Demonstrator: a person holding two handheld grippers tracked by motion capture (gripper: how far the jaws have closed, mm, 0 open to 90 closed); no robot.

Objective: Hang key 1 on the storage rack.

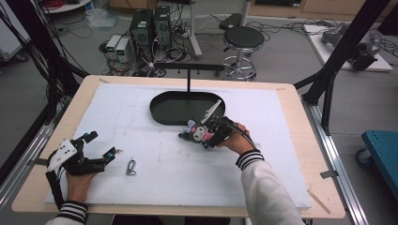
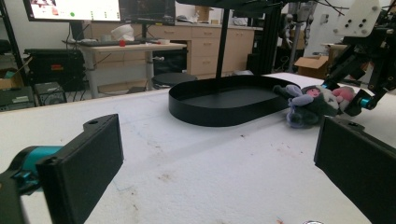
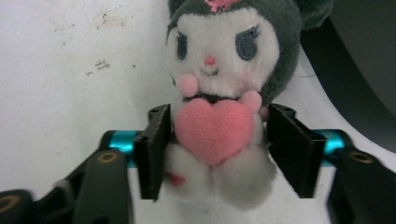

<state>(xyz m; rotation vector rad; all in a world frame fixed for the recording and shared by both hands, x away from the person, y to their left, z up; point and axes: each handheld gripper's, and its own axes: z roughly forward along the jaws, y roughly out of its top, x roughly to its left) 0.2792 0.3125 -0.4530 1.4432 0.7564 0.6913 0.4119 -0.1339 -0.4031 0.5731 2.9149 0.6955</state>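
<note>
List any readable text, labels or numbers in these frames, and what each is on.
None readable.
Monitor in the left gripper view: on-screen content lit but too blurred to read.
Plush toy between the right tongs: only a stitched face and a pink heart, no text.
Black tray, carabiner, left tongs: no markings seen.

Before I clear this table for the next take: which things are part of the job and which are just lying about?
In the job:
- plush toy, between the right gripper jaws
- black oval tray beside it, with its upright hanger stand

Lying about:
- metal clip on the white mat
- left gripper, open, holding nothing
</note>
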